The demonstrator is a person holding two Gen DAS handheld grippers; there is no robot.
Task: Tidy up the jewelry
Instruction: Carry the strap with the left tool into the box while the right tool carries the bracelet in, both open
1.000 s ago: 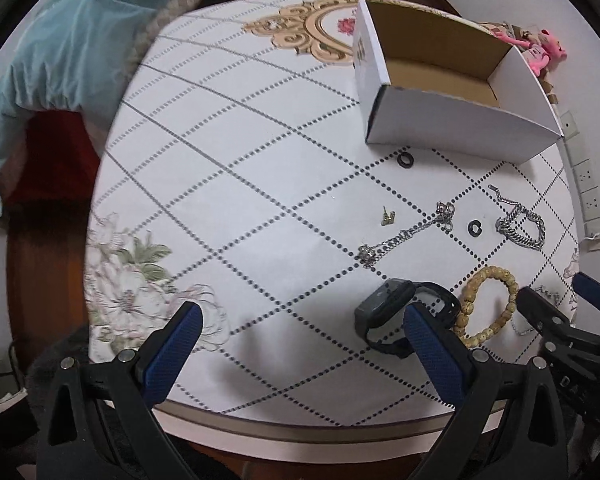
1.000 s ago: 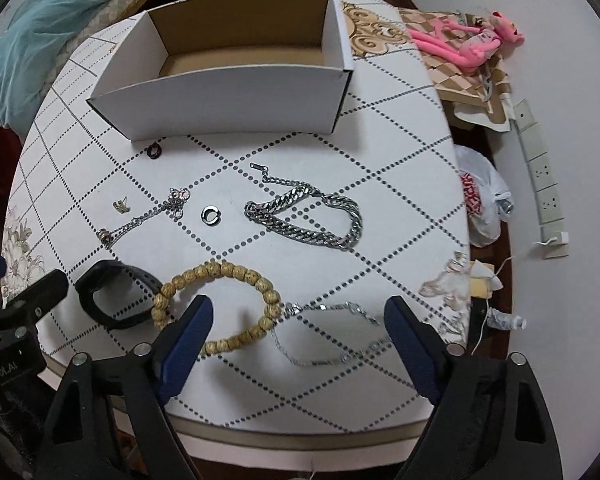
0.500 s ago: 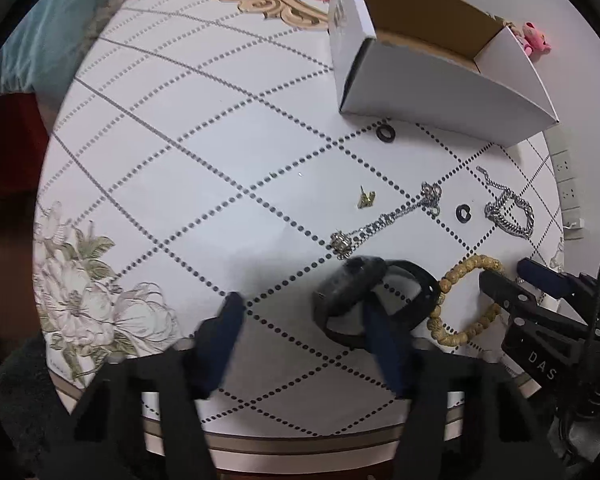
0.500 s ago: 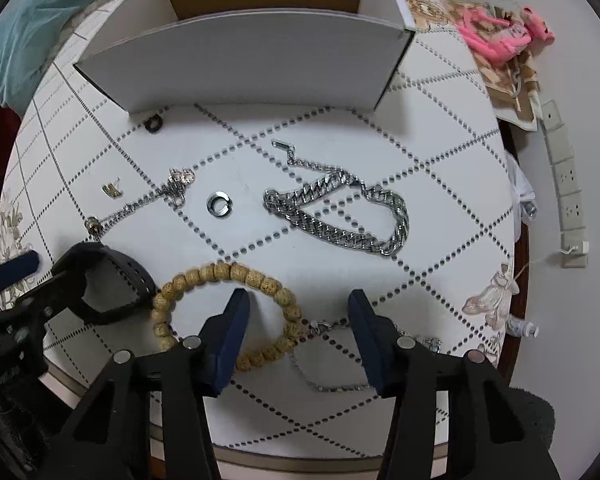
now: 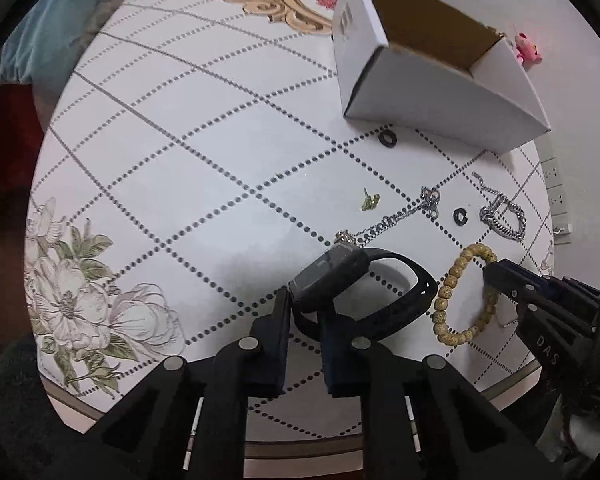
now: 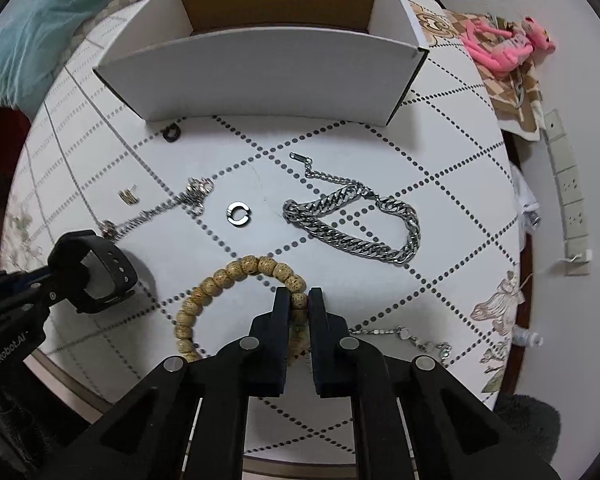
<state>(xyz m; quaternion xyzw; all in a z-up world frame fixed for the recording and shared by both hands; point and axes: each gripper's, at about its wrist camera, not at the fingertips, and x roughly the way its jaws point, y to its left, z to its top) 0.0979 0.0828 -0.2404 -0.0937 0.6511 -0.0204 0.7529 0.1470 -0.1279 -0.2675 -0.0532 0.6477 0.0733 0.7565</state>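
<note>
My left gripper (image 5: 305, 307) is shut on the black watch (image 5: 332, 276) near the table's front edge; its strap (image 5: 404, 304) loops to the right. It also shows in the right wrist view (image 6: 96, 268). My right gripper (image 6: 299, 300) is shut on the wooden bead bracelet (image 6: 236, 274), which lies on the table; it also shows in the left wrist view (image 5: 448, 288). An open white cardboard box (image 6: 268, 76) stands at the back. A heavy silver chain bracelet (image 6: 352, 224), a thin chain (image 6: 160, 210), a silver ring (image 6: 239, 213), a black ring (image 6: 171, 133) and a gold earring (image 6: 128, 196) lie between.
The round table (image 5: 180, 140) has a white dotted-diamond cloth with flower prints. A thin silver chain (image 6: 404, 336) lies at the front right edge. A pink plush toy (image 6: 504, 46) and a power strip (image 6: 568, 188) sit at the right. A teal cloth (image 6: 32, 28) lies at the back left.
Both grippers moved forward and down and closed: the left on the black watch, the right on the wooden bead bracelet. One second ago both were open above the table.
</note>
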